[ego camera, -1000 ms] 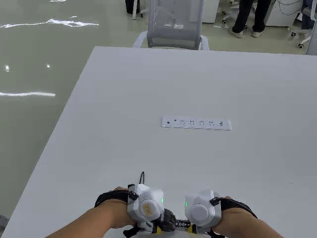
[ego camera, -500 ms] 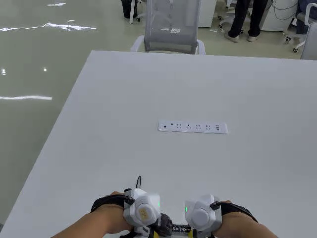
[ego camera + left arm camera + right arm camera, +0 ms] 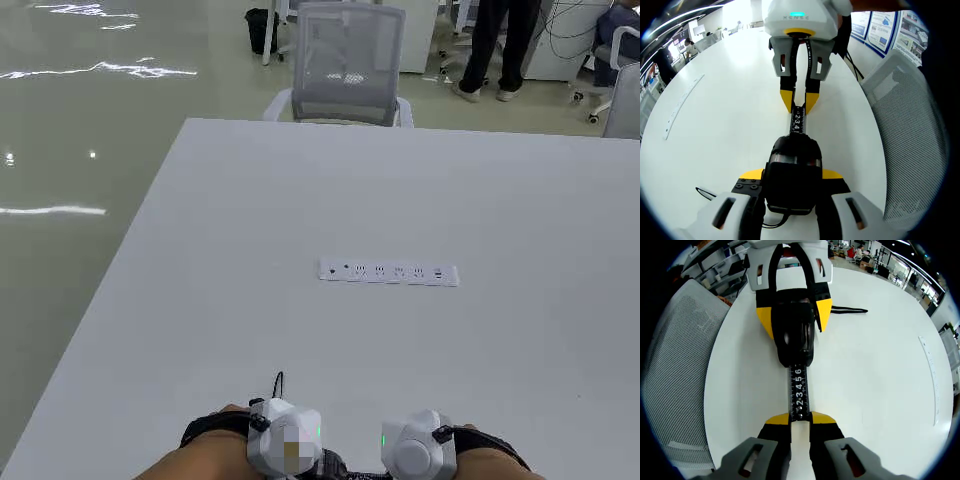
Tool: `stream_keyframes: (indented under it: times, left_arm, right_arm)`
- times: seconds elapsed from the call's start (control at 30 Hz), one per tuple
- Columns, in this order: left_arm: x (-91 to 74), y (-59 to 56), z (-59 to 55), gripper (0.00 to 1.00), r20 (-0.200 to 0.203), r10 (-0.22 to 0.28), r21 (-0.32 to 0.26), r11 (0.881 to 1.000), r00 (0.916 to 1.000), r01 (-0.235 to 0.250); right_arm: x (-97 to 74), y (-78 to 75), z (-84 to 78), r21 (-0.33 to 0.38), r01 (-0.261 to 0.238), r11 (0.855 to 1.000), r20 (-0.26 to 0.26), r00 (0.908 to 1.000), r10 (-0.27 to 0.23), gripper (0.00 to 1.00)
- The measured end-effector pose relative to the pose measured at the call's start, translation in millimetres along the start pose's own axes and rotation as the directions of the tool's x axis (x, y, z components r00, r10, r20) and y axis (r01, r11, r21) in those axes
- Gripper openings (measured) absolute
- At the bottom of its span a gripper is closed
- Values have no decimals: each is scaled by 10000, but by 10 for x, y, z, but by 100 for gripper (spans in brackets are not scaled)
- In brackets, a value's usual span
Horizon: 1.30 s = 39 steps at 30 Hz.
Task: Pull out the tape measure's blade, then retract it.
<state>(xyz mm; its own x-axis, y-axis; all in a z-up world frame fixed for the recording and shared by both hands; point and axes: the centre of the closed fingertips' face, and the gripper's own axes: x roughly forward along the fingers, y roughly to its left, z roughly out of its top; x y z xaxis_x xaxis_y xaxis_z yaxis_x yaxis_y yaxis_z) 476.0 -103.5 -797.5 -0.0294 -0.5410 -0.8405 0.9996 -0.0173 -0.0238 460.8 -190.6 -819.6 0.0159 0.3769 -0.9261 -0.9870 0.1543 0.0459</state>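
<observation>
The black tape measure case [image 3: 792, 172] sits between the yellow-tipped jaws of my left gripper [image 3: 792, 175], which is shut on it just above the white table [image 3: 730, 115]. A short length of blade [image 3: 798, 121] with black numerals runs straight out to my right gripper [image 3: 799, 102]. In the right gripper view, my right gripper [image 3: 800, 419] is shut on the blade [image 3: 799, 390] at its end. The case [image 3: 796, 335] shows beyond it, with its black wrist strap [image 3: 847, 310] lying on the table. In the head view both grippers [image 3: 285, 450] [image 3: 420, 455] are side by side at the near table edge.
A white power strip [image 3: 388, 272] lies mid-table. A grey mesh chair [image 3: 345, 65] stands at the far end, and a person [image 3: 500, 40] stands beyond it. Another mesh chair [image 3: 905, 125] is close beside the grippers at the near edge.
The head camera has tilted, so the table and grippers sit lower in the picture. The two grippers stay about as far apart as before.
</observation>
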Motion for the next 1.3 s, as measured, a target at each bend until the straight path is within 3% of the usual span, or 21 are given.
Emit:
stream_keyframes:
  times: [1.3]
  left_arm:
    - [1, 2, 10, 35, 95, 9, -76, 10000, 10000, -8]
  right_arm:
    - [-93, -27, -225, 308, 29, 9995, -160, 9999, -24, 11]
